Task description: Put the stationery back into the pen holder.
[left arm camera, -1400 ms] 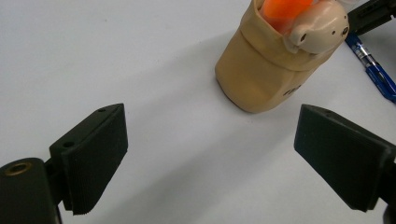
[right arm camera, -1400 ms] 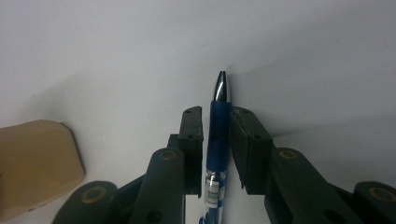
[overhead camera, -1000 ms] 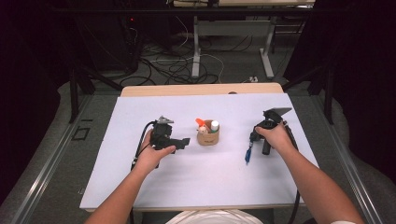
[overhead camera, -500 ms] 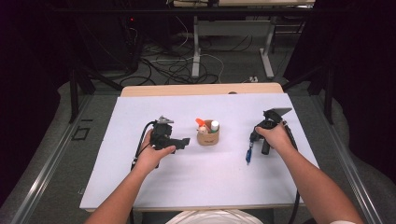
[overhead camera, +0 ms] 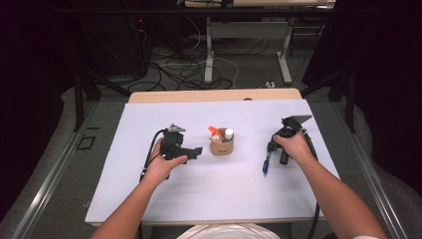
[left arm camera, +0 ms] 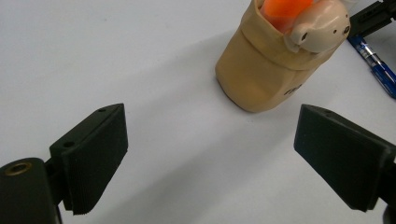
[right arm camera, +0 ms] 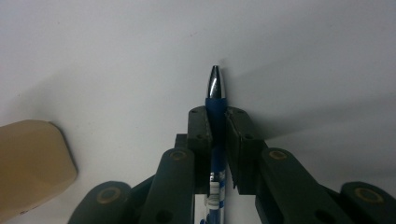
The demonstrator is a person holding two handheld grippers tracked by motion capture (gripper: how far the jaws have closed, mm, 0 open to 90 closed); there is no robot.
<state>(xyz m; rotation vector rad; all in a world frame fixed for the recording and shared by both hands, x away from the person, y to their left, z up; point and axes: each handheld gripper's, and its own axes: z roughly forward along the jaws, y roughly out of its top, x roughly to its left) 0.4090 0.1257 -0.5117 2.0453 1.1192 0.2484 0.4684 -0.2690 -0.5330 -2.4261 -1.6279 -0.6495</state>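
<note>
A tan cup (overhead camera: 221,146) stands mid-table with an orange-tipped thing (overhead camera: 214,131) and a white-capped one (overhead camera: 228,133) in it. In the left gripper view the cup (left arm camera: 266,70) sits just ahead of my left gripper (left arm camera: 212,140), whose jaws are wide apart with nothing between them. On the table that left gripper (overhead camera: 196,151) lies level, pointing right at the cup. My right gripper (overhead camera: 270,148) is right of the cup, shut on a blue pen (overhead camera: 265,165). The pen's silver tip (right arm camera: 215,86) sticks out past the pads of the right gripper (right arm camera: 217,116) over the white surface.
A white sheet (overhead camera: 149,199) covers the table, with a wooden strip (overhead camera: 164,96) bare at the far edge. Beyond it are cables and desk legs on the floor. The cup's side (right arm camera: 32,163) shows at the left of the right gripper view.
</note>
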